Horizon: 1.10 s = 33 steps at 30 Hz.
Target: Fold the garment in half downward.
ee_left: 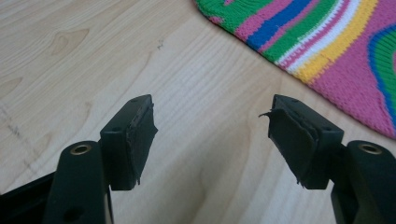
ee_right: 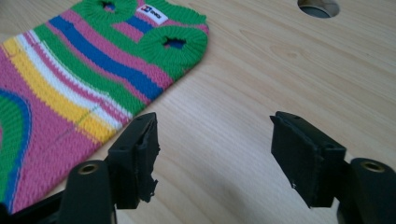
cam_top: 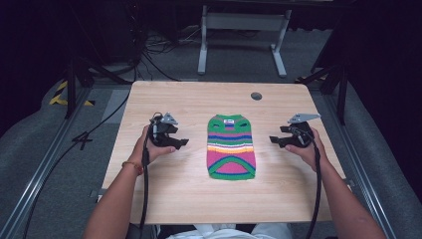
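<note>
Light wooden table (cam_top: 169,194) (round hole at back), striped knitted garment (cam_top: 231,147) lying flat mid-table

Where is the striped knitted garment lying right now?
In the high view, the striped knitted garment lies flat mid-table, between the left hand-held gripper and the right hand-held gripper.

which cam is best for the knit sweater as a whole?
High view: the whole striped sweater lies flat between both grippers. Right gripper view shows its collar, label and armholes; left gripper view catches one striped edge.
</note>
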### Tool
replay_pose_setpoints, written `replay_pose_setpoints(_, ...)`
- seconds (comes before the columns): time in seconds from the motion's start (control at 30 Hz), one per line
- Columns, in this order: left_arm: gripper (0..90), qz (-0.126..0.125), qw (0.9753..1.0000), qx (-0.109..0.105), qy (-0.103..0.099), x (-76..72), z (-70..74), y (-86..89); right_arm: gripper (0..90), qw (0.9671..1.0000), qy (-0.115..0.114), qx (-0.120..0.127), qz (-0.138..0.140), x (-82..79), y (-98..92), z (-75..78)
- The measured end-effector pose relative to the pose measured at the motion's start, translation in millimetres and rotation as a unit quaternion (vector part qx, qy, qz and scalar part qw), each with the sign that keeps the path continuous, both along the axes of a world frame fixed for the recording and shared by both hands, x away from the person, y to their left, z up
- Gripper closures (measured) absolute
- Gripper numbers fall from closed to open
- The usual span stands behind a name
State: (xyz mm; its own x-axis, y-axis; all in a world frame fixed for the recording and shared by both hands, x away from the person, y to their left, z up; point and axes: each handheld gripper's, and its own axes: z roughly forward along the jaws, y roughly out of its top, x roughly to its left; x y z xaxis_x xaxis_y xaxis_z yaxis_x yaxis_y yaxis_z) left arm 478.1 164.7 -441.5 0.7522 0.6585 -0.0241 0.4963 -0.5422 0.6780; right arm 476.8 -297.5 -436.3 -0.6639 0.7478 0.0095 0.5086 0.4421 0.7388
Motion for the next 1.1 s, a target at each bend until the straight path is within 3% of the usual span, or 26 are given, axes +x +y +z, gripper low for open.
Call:
replay_pose_setpoints(0.1, 32.8, 0.001, 1.0000, -0.009, 0.001, 11.7, -1.2, -9.5, 34.7, 0.9999, -0.005, -0.009, 0.004, 13.3, 12.0, 2.3)
replay_pose_setpoints(0.13, 33.4, -0.002, 1.0000, 0.002, -0.001, 15.9, -1.0, -12.6, 35.6, 0.9999, -0.005, -0.009, 0.004, 16.3, 14.7, 2.6)
replay_pose_setpoints(0.2, 33.7, -0.002, 0.9999, -0.005, 0.009, 23.1, -3.2, -20.7, 36.7, 0.9999, -0.003, -0.008, 0.008, 24.3, 21.4, 3.5)
replay_pose_setpoints(0.4, 34.7, 0.003, 1.0000, 0.001, 0.005, 47.4, -6.5, -43.6, 42.7, 0.9999, -0.001, -0.009, 0.013, 48.5, 41.1, 4.4)
replay_pose_setpoints(0.57, 37.0, 0.012, 0.9999, 0.006, 0.007, 65.6, -9.3, -63.6, 50.7, 0.9997, 0.006, -0.013, 0.021, 62.7, 56.1, -3.4)
replay_pose_setpoints(0.63, 41.5, 0.017, 0.9997, -0.008, 0.012, 71.4, -11.1, -70.9, 55.9, 0.9996, 0.005, -0.013, 0.025, 68.6, 63.1, -6.6)
replay_pose_setpoints(0.7, 48.9, 0.022, 0.9997, -0.002, 0.010, 74.0, -11.6, -75.4, 56.4, 0.9996, 0.006, -0.012, 0.025, 70.9, 65.4, -7.6)
replay_pose_setpoints(0.8, 52.8, 0.015, 0.9998, -0.004, 0.009, 81.2, -12.7, -85.1, 59.3, 0.9995, 0.009, -0.015, 0.025, 79.3, 74.4, -11.2)
replay_pose_setpoints(0.9, 54.1, 0.022, 0.9996, -0.014, 0.010, 88.9, -12.5, -93.8, 61.8, 0.9996, 0.011, -0.013, 0.023, 86.2, 81.2, -14.2)
replay_pose_setpoints(1.03, 56.9, 0.032, 0.9995, -0.002, 0.003, 98.0, -15.5, -104.9, 64.1, 0.9996, 0.015, -0.021, 0.012, 95.3, 90.0, -19.4)
replay_pose_setpoints(1.1, 60.2, 0.041, 0.9991, -0.008, 0.004, 99.6, -18.1, -109.5, 64.8, 0.9996, 0.022, -0.016, 0.007, 98.4, 92.2, -23.5)
